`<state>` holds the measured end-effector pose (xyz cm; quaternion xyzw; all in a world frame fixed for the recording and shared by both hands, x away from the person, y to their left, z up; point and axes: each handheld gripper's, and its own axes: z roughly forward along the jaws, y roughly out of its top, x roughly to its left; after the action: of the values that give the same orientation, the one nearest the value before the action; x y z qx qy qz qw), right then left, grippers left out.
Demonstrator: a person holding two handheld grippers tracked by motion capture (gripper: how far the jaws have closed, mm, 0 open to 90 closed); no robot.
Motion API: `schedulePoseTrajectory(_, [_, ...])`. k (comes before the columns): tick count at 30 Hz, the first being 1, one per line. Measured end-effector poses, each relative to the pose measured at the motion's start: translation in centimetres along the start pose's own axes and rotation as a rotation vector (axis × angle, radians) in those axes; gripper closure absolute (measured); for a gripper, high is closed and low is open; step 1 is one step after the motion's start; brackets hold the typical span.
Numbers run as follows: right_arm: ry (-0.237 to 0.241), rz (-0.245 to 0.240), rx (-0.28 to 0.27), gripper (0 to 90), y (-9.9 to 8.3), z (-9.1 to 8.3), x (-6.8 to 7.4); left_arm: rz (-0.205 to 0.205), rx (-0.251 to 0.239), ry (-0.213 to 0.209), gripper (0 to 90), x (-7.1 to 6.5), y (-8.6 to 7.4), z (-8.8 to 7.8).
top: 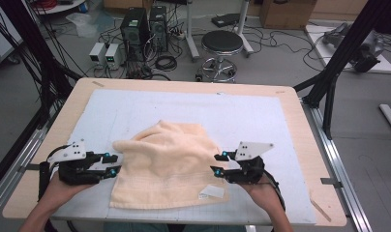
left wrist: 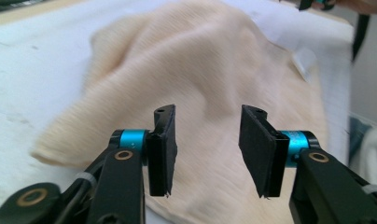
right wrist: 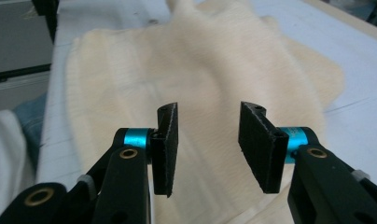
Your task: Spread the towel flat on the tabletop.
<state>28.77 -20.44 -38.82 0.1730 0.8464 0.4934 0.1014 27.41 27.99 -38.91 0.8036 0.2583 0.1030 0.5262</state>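
A cream towel [top: 164, 164], folded over with a hump at its far end, lies on the white mat [top: 261, 121]. A white label [top: 212, 192] sticks out at its near right corner. My left gripper [top: 115, 164] sits at the towel's left edge, pointing right, open. My right gripper [top: 216, 163] sits at the right edge, pointing left, open. In the left gripper view the gripper [left wrist: 207, 140] hovers over the towel [left wrist: 200, 70] with nothing between its pads. In the right gripper view the gripper [right wrist: 207, 140] stands the same way above the towel [right wrist: 200, 70].
The mat covers most of a wooden table [top: 38, 159]. Beyond the far edge stand a round stool [top: 221, 46], computer towers [top: 144, 26] and loose cables on the floor. Black frame posts [top: 338, 58] rise at both sides.
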Motion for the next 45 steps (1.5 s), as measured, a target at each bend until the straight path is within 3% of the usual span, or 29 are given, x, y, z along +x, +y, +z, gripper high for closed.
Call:
schedulePoseTrajectory(5, [-0.044,0.019,0.002,51.3,0.6,1.4,-2.4,-0.025,-0.036,0.075,47.4,1.8,0.3,1.2])
schedulePoseTrajectory(9, [-0.037,0.055,-0.021,44.8,0.9,2.5,-4.2,-0.058,-0.043,0.096,44.8,2.9,0.3,2.1])
schedulePoseTrajectory(12, [-0.006,0.071,0.004,43.5,0.7,3.4,-4.7,-0.064,-0.035,0.114,42.1,3.3,0.1,2.7])
schedulePoseTrajectory(17, [-0.005,0.049,0.060,42.6,0.4,4.5,-4.7,-0.061,-0.017,0.106,41.3,3.9,0.0,3.9])
schedulePoseTrajectory(21, [0.038,0.047,0.084,47.0,0.3,5.4,-4.4,-0.056,0.011,0.100,43.0,3.9,-0.1,4.8])
schedulePoseTrajectory(26, [0.052,0.032,0.124,66.6,0.1,6.3,-4.2,-0.048,0.077,0.116,53.5,4.1,-0.5,5.4])
schedulePoseTrajectory(29, [0.055,0.025,0.134,76.3,0.2,6.3,-4.1,-0.042,0.084,0.127,60.3,4.0,-0.6,5.6])
schedulePoseTrajectory(35, [0.077,0.026,0.116,83.8,0.4,5.0,-3.8,-0.017,0.090,0.123,78.8,3.6,-0.4,5.4])
schedulePoseTrajectory(37, [0.093,0.038,0.093,84.2,0.3,4.3,-3.4,-0.004,0.092,0.113,79.9,3.3,-0.3,5.0])
schedulePoseTrajectory(39, [0.097,0.020,0.091,84.3,0.2,3.7,-2.8,0.000,0.085,0.098,80.3,2.9,-0.2,4.7])
schedulePoseTrajectory(45, [0.119,-0.013,0.138,84.6,-0.3,2.1,-0.2,0.018,0.063,0.049,80.5,1.7,0.1,4.1])
